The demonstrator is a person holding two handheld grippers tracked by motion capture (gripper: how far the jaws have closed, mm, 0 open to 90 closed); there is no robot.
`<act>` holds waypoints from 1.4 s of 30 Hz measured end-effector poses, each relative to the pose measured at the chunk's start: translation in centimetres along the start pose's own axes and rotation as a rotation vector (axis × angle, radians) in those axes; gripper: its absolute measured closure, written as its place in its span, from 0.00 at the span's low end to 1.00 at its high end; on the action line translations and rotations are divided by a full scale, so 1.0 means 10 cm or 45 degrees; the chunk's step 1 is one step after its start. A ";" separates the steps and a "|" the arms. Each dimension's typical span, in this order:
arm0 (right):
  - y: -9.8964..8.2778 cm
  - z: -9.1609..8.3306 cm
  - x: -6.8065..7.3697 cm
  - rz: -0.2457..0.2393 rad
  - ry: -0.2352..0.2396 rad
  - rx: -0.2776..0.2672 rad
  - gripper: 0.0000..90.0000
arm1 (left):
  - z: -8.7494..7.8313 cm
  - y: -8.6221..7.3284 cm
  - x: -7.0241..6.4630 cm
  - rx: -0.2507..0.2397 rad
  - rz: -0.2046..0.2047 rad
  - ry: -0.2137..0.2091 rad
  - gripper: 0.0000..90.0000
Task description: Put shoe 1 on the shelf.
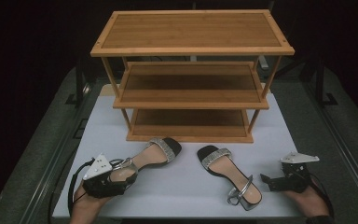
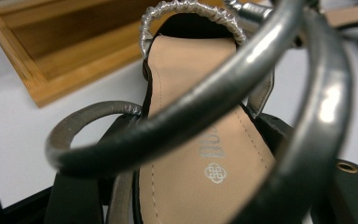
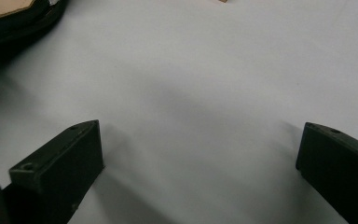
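Two black open-toe sandals with silver beaded toe bands lie on the white table top. In the high view my left gripper sits at the heel of the left sandal. In the left gripper view its jaws flank that sandal's heel and press its sides, with the silver ankle strap looping in front of the camera. The right sandal lies free, toe pointing away. My right gripper rests on the table just right of that sandal's heel. Its jaws stand wide apart over bare table, and the sandal's edge shows at top left.
A three-tier bamboo shoe rack stands at the back of the table, all its shelves bare; its bottom shelf lies just beyond the sandals' toes. Dark floor surrounds the table.
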State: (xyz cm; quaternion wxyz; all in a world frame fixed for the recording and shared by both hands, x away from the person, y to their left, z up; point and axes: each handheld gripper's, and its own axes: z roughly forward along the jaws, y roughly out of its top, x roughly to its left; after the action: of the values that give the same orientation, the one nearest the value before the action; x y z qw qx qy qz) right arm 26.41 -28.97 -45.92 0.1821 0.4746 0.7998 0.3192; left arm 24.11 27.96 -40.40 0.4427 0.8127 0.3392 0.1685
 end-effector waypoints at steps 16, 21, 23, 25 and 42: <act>0.00 0.00 0.00 0.001 0.001 -0.004 0.00 | 0.44 0.36 0.19 -0.053 0.007 0.087 0.38; 0.00 0.00 0.00 0.001 0.001 -0.004 0.00 | 0.61 0.45 0.24 -0.068 0.001 0.120 0.38; 0.00 0.00 0.00 0.001 0.001 -0.004 0.00 | 0.67 0.49 0.26 -0.080 -0.004 0.130 0.38; 0.00 0.00 0.00 0.001 0.001 -0.004 0.00 | 0.74 0.53 0.29 -0.099 -0.011 0.140 0.39; 0.00 0.00 0.00 0.003 0.002 -0.004 0.00 | 1.34 0.80 0.43 -0.164 -0.023 0.190 0.40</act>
State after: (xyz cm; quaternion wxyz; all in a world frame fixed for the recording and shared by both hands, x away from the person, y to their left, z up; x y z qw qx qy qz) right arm 26.41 -28.98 -45.95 0.1819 0.4750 0.7989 0.3211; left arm 38.09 19.81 -41.29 0.4691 0.7647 0.3670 0.2460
